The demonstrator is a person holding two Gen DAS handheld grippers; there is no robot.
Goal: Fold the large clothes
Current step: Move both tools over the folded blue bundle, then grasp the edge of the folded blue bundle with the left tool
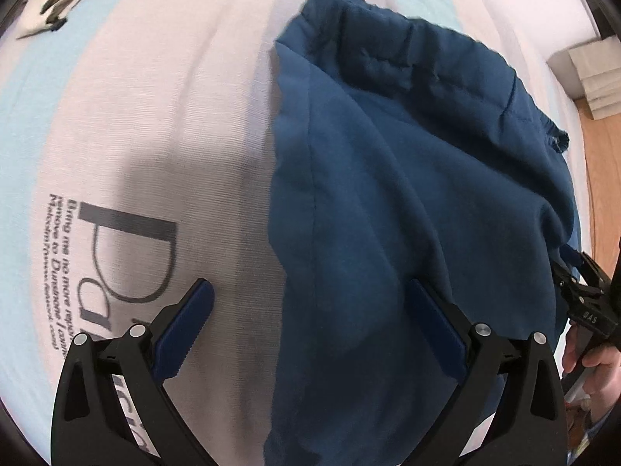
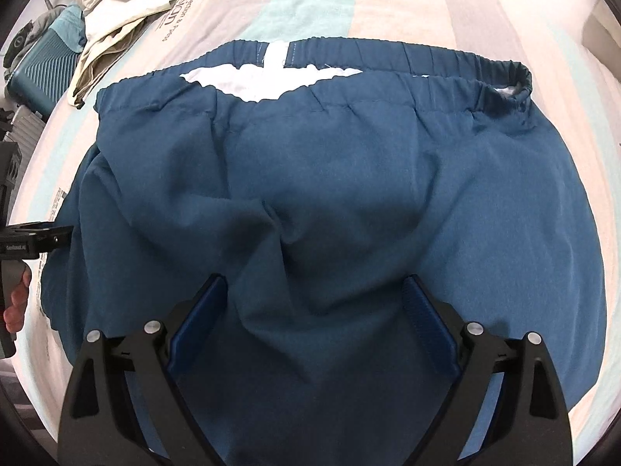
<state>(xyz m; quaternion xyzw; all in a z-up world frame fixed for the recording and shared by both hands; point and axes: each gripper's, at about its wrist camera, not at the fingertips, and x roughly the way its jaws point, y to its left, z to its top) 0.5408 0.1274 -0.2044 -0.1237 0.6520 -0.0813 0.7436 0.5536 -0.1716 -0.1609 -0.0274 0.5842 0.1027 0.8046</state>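
Hovering with fingers wide open and empty, the left gripper (image 1: 306, 326) and right gripper (image 2: 314, 318) wait over the blue trousers (image 2: 330, 178), spread on the bed (image 1: 155, 116) near its right edge, probably to choose grasp points.

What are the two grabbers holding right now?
Nothing. The left gripper and the right gripper both have their fingers spread open above the blue trousers, which lie loose on the bed.
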